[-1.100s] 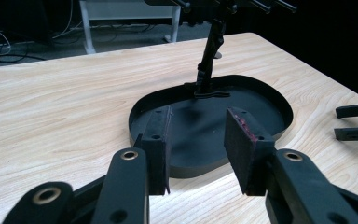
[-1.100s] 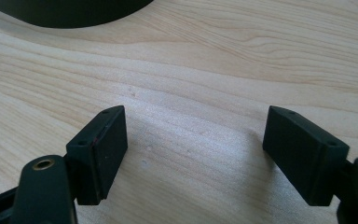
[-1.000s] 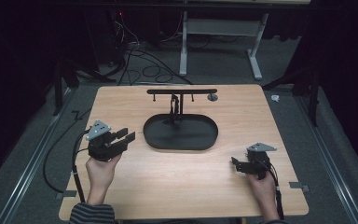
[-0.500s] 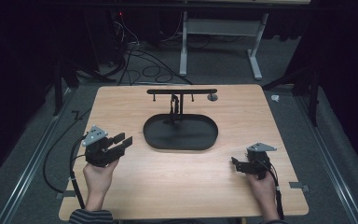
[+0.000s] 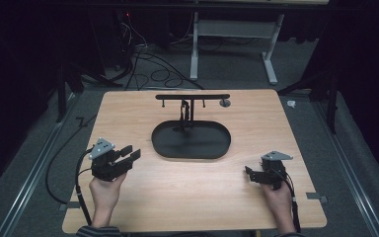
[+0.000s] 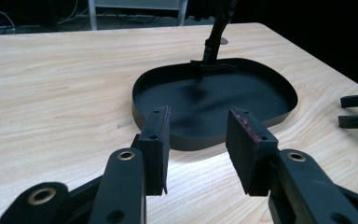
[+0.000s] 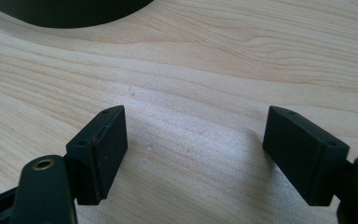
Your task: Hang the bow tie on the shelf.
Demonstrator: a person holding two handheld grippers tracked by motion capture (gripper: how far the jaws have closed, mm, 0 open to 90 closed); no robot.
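The wooden table (image 5: pixel 192 192) lies bare across its near half, so both hands have free room between the black oval tray (image 5: pixel 191 140) and the near edge. From the table's centre, the left gripper (image 5: pixel 128 154) sits at about eight o'clock, near the left edge; the right gripper (image 5: pixel 248 173) sits at about four o'clock, near the right edge. In the left gripper view the jaws stand partly apart, nothing between them, aimed at the tray's near wall. In the right gripper view the jaws stand wide over bare wood, touching nothing. The tray rests just past centre toward twelve o'clock, its long axis running nine to three. A T-shaped stand (image 5: pixel 192 97) rises from its far rim, crossbar parallel to that axis.
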